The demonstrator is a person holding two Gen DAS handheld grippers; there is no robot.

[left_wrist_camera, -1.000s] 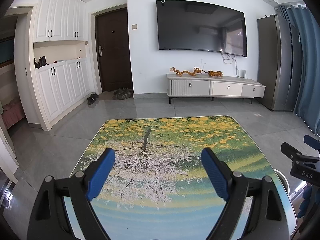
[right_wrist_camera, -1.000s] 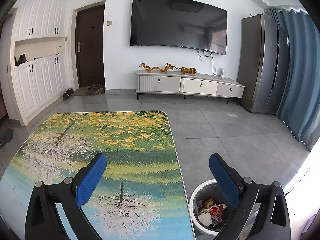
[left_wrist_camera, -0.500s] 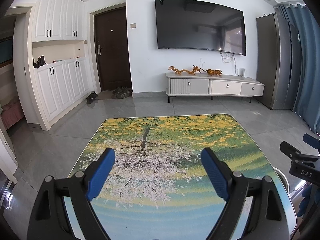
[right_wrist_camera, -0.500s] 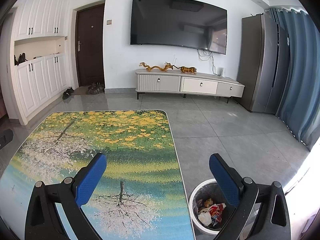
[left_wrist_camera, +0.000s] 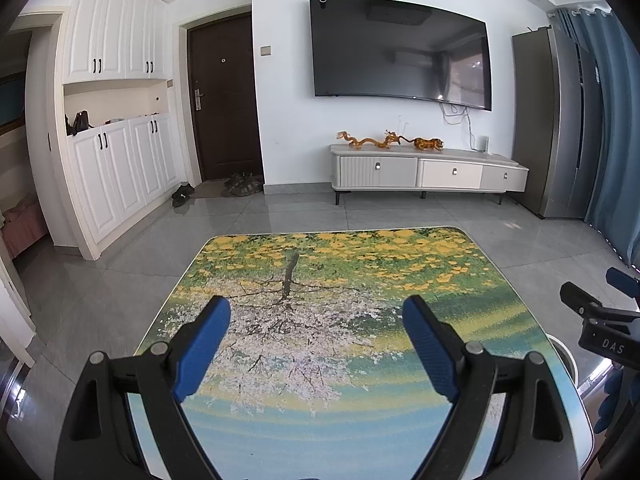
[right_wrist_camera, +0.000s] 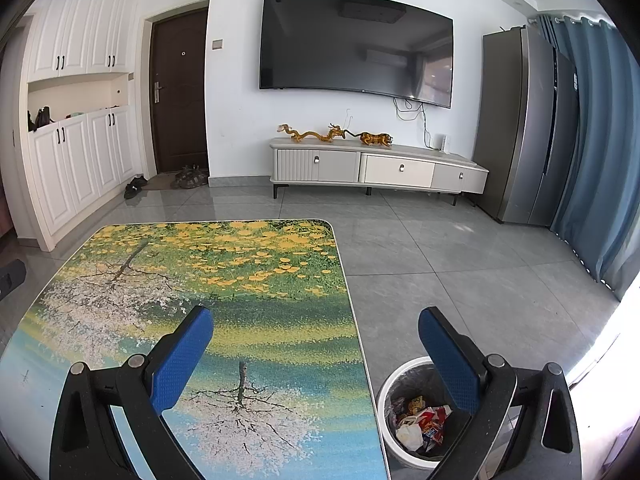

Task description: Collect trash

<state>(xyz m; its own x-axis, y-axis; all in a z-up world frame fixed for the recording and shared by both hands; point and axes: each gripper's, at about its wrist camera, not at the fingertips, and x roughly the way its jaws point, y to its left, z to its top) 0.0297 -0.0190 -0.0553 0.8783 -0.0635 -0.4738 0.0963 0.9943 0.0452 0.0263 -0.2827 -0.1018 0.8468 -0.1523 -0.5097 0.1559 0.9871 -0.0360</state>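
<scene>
The left hand-held gripper hangs over the middle of the glossy surface printed with a tree-and-blossom landscape. Its blue-padded jaws are spread wide with nothing between them. The right hand-held gripper is likewise spread and empty. It straddles the right edge of the same surface, its left finger over the print and its right finger out over the floor.

The task's thing in view is the crumpled wrapper trash, white, red and yellow, lying inside the white round waste bin with a grey liner. The bin stands on the grey tiled floor, just beside the right edge of the surface. It is below the right hand-held gripper and slightly to its right; the right finger partly hides the rim.

In the left wrist view only a sliver of the bin's white rim shows, beyond the right edge of the surface. The tip of the right hand-held gripper appears at that side as well.

Judgement: no loose trash shows on the visible part of the surface or on the floor, so collection appears complete or nearly so. Should another item turn up, the right hand is the nearer to the bin. A drop would go straight down, the bin's mouth facing upward and unobstructed. The near strip of surface beneath both tools is hidden and cannot be assessed.
</scene>
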